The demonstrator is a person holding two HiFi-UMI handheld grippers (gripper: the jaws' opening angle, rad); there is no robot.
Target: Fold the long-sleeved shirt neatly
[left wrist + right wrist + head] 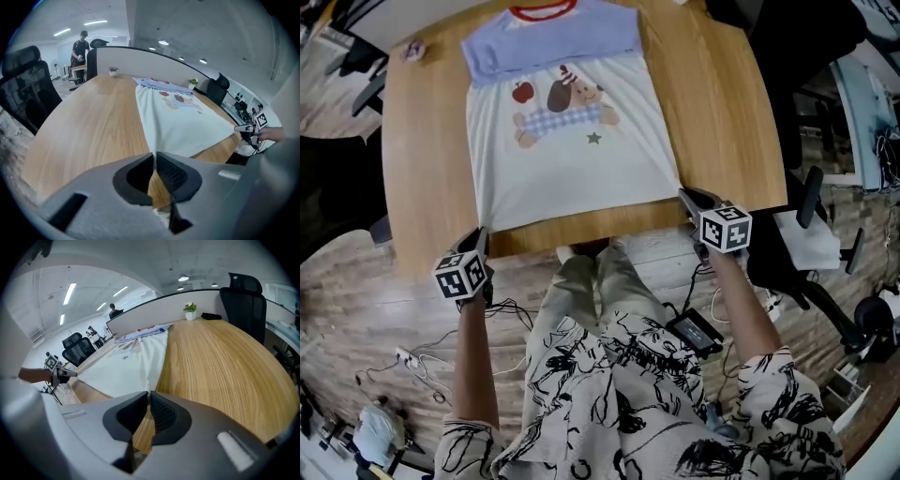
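At the near edge of the wooden table [422, 169], the left gripper [483, 232] (7 o'clock) and right gripper [682, 194] (5 o'clock) each clamp a hem corner of the flat white shirt [572, 173]; bare smooth wood flanks it.

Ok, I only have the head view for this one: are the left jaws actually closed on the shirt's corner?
Observer: Yes. In the left gripper view the left gripper has its jaws together, pinching the near hem corner of the shirt.
Operator: And the right?
Observer: The right gripper is likewise shut on the other hem corner.
Operator: Anything beyond the collar? My view cuts off there.
Observer: A potted plant stands at the far edge of the table, by a divider.
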